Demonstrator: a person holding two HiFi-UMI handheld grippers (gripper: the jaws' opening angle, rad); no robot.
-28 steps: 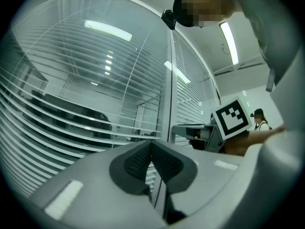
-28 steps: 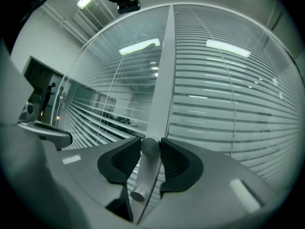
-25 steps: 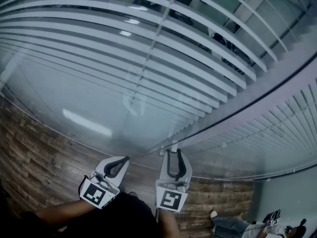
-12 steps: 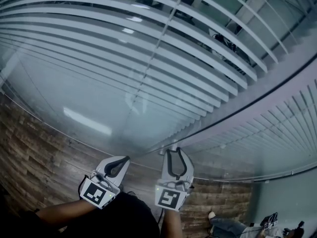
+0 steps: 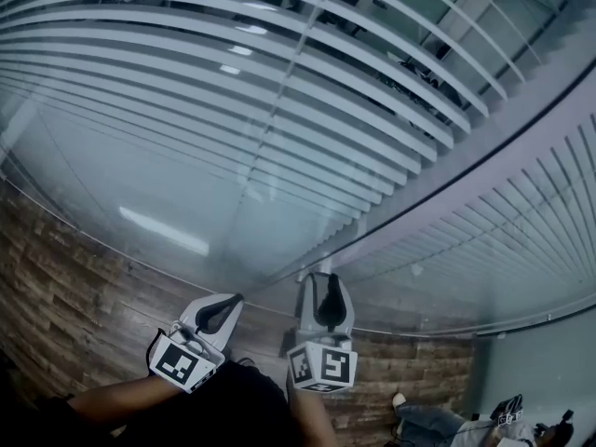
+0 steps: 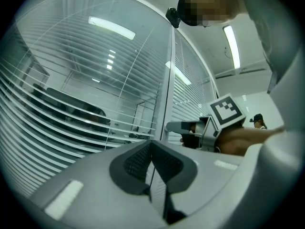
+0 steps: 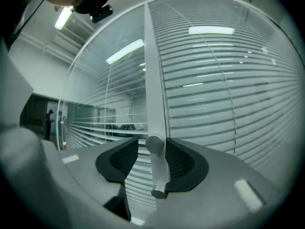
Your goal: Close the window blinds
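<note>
Right gripper (image 5: 324, 279), rolled onto its edge since the earlier frames: its jaws have just been opening and now stand wide, straddling the knob (image 7: 157, 168) on the post (image 7: 153, 80) without clamping it. Left gripper (image 5: 233, 299), unmoved at left: jaws together, empty. Blinds (image 5: 279, 119), far behind the glass: gaps show between slats.

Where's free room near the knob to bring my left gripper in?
Free: in front of the glass pane left of the frame post, between that post and the left gripper. Crowded: the knob, standing between the jaws of the right gripper, which have just been opening.
</note>
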